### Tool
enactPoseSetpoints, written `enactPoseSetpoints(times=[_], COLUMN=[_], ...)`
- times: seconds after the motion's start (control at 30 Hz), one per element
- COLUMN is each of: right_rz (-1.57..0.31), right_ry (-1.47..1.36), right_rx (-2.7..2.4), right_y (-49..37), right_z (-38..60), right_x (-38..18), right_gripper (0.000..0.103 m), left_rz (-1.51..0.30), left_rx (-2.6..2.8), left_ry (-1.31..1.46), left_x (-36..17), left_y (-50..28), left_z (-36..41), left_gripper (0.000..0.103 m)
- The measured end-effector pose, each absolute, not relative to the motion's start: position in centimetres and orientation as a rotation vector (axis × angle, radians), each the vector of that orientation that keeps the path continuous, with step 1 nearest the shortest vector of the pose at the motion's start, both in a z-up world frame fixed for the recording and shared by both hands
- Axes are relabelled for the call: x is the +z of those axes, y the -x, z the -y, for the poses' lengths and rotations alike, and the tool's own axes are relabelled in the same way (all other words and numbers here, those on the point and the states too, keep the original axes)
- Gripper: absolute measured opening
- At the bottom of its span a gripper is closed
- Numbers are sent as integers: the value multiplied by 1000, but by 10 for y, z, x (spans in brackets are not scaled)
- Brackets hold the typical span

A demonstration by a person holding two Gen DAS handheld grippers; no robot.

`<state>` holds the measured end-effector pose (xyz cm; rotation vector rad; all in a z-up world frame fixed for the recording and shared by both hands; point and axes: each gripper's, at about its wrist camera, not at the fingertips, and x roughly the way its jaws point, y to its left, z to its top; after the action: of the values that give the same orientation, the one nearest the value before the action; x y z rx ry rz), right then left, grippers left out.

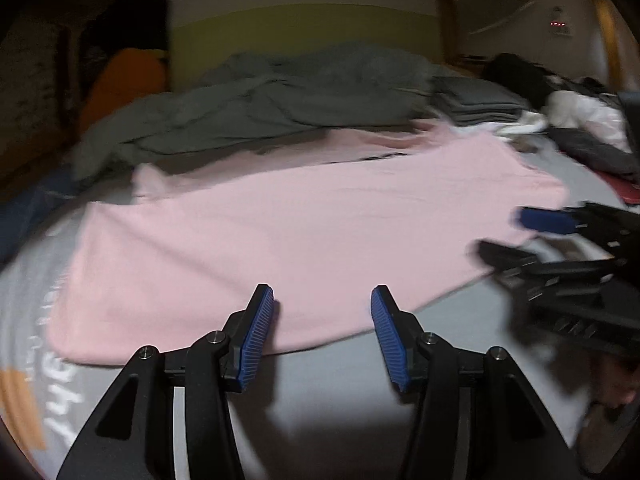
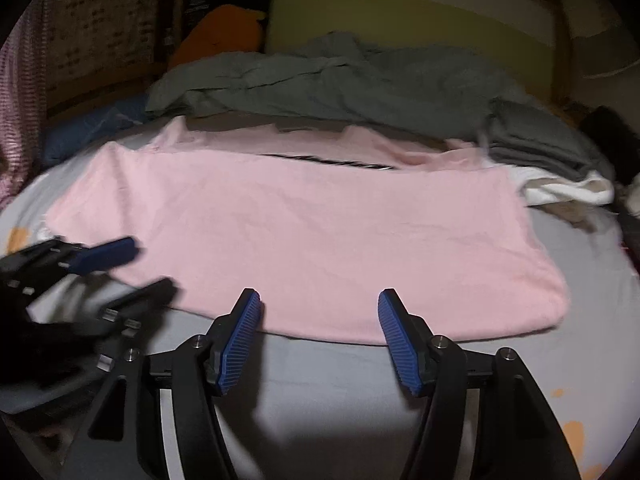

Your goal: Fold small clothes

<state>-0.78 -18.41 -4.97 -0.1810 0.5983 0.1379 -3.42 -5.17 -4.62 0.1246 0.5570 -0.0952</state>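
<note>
- Grey bed sheet covers the mattress across both views; it carries orange patches and some lettering near its left edge in the left wrist view.
- On the sheet lies a pink garment, spread flat with its far part folded over toward the near part, so a straight fold edge runs across its back; in the right wrist view a thin dark strip shows just under that edge.
- The garment's near hem sits just ahead of both grippers, resting on the sheet.
- The left gripper has its blue-padded jaws apart, with nothing pinched between them; the hem lies beneath and just beyond the tips.
- The right gripper likewise stands with jaws apart and empty, over the hem near the garment's middle.
- Each gripper appears blurred at the side of the other's view, close to the garment's near edge.
- Behind the garment a rumpled dark grey blanket is heaped along the head of the bed.
- To the right a stack of folded grey clothes sits beside loose white and dark items, possibly more laundry; blur hides their detail.
- An orange cushion leans at the back left.
</note>
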Motion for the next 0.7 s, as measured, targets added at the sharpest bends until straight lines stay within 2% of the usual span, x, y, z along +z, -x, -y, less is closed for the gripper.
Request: enactPoseSetpoints(times=[0.1,0.4,0.47,0.63,0.7], right_rz=[-619,-661,-663,-567,-554], right_ry=[151,-20,-64,-150,-106], right_rx=[58,-224,-237,-74,67], right_y=[2,-9,-9,-5,-15], right_z=[207,290,304,309,290], right_x=[-50,-43,-41,-6,11], right_gripper=[66,66,66,66,66], left_rz=[-580,-598,-598,-511,-554], left_rx=[-19,267,265,126,-5], left_ry=[-74,75,108,181,165], left_x=[-47,-46,-44,-9,6], left_y=[31,36,38,36,13], left_z=[24,-61,-66,-65,-55], left_gripper=[51,49,44,43,42])
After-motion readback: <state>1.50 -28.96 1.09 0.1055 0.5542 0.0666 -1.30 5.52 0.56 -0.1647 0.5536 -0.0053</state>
